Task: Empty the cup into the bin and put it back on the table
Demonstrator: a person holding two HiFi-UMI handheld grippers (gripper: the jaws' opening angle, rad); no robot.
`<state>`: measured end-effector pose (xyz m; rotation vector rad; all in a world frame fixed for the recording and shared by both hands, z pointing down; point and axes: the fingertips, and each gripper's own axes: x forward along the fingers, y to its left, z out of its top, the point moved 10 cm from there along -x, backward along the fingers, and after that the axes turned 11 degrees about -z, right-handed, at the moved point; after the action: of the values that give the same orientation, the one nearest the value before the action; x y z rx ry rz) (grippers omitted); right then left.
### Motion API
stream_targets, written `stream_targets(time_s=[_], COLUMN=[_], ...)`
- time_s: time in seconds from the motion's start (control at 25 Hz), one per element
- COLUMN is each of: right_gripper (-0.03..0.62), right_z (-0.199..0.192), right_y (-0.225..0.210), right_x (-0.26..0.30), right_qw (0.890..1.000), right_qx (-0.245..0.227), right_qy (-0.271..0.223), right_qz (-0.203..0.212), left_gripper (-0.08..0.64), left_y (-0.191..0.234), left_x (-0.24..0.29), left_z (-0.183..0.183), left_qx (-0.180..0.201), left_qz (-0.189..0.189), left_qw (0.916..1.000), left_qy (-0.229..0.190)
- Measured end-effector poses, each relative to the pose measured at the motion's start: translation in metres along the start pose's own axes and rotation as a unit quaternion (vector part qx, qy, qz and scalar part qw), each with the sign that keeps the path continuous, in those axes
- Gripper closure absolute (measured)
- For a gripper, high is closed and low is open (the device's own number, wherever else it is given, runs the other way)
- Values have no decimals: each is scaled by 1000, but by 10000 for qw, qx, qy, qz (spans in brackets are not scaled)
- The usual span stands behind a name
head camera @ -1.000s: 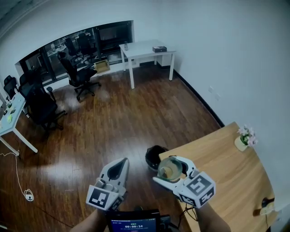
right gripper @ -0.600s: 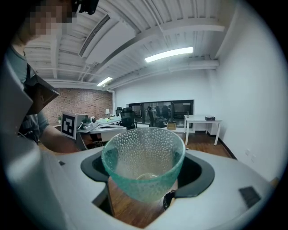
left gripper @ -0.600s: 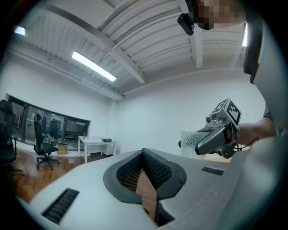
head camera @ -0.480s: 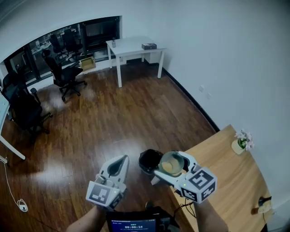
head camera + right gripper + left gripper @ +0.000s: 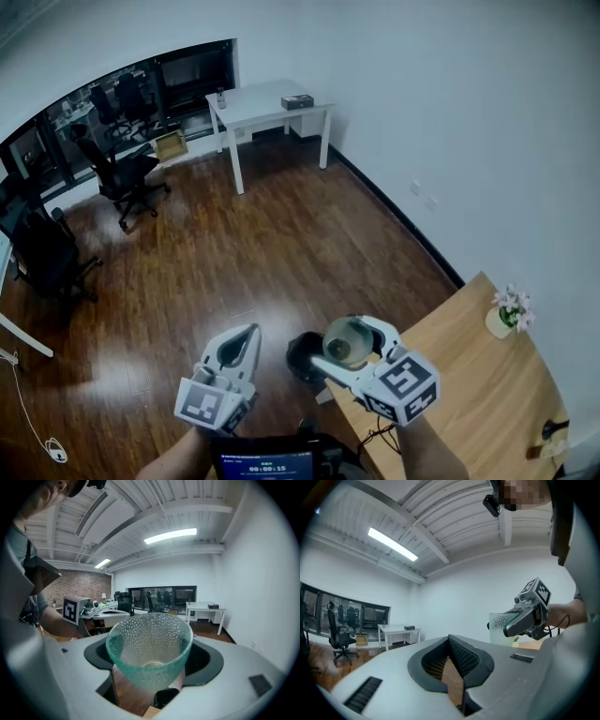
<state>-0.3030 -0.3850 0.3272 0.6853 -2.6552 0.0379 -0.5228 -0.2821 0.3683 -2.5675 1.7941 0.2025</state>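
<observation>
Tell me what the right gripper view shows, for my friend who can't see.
The right gripper holds a bumpy green glass cup, open end up. A black bin shows just below it, and a white table stands far across the room.

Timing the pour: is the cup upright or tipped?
Upright: the glass cup sits mouth-up between the jaws of the right gripper, not yet tilted over the bin.

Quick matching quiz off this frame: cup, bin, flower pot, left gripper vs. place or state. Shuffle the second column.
1 glass cup
2 black bin
3 flower pot
4 left gripper

A on the floor
B gripped between the right gripper's jaws
C jaws together, nothing held
D on the wooden table

Pairs: 1-B, 2-A, 3-D, 4-C
</observation>
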Motion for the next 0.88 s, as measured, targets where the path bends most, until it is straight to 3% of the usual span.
stream_targets(time_s=[0.2, 0.36, 0.64, 0.88], right_gripper=[187, 187, 187, 187], right_z=[11, 9, 15, 26], right_y=[-38, -60, -95, -116], right_x=[26, 43, 63, 67], right_qw=[9999, 9991, 9921, 9827], right_qx=[-10, 165, 393, 134], right_qy=[16, 162, 333, 624], right_qz=[-153, -342, -1140, -1739], left_gripper=[571, 571, 571, 571], left_y=[19, 43, 86, 107], left_x=[51, 78, 118, 144], left_z=[22, 15, 19, 29], left_qx=[17, -9, 12, 191], left_qz=[-115, -508, -1160, -1693], left_qw=[9999, 9980, 9921, 9817], left_qy=[14, -377, -481, -854])
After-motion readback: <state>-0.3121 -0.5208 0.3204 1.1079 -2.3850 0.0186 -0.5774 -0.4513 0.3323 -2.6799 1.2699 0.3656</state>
